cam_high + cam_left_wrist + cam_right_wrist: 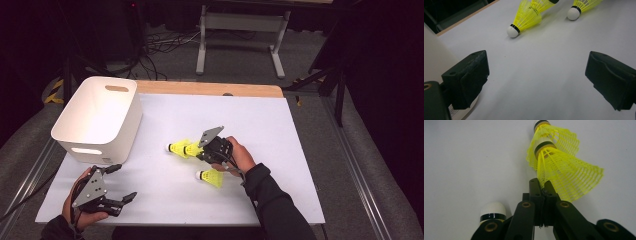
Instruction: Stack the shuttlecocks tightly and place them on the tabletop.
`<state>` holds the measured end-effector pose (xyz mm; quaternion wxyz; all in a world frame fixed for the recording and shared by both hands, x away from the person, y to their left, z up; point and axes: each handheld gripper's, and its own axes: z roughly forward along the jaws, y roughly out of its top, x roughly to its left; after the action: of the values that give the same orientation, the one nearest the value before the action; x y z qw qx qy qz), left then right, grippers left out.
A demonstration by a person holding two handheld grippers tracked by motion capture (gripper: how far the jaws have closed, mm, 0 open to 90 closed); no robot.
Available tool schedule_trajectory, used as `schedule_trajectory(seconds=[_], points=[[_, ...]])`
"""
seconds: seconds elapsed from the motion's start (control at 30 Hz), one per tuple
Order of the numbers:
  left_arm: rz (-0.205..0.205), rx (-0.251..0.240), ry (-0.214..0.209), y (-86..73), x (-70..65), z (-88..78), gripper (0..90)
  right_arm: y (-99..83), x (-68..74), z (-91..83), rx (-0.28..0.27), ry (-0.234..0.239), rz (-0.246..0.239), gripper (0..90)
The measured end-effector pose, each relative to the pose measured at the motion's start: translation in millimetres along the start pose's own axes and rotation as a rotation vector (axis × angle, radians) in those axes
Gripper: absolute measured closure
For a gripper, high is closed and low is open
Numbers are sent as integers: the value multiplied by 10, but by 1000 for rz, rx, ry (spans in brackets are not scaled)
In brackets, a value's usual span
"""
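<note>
My right gripper [544, 187] pinches only the thin edge of a yellow shuttlecock [564, 172], right of the white bin [100, 117]. The net skirt can slip out when I lift. It touches a second shuttlecock [560, 138] and may drag it. My left gripper [112, 187] waits wide, below the bin.

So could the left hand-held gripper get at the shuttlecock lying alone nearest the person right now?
Probably yes. The left hand-held gripper is open, and bare white table lies between it and that shuttlecock. The right hand-held gripper, shut on another shuttlecock, sits just behind.
</note>
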<state>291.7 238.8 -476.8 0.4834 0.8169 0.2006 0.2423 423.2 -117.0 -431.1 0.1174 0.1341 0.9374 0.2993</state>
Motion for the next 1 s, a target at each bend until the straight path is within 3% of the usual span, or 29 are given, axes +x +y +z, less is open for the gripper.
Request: schedule_trajectory(seconds=[0.67,1.0], points=[[-1,-1,-17,-2,0,-4,64,167,25,263,-3,1,19,888],[1,7,-23,-5,-1,12,63,175,11,275,23,0,18,795]])
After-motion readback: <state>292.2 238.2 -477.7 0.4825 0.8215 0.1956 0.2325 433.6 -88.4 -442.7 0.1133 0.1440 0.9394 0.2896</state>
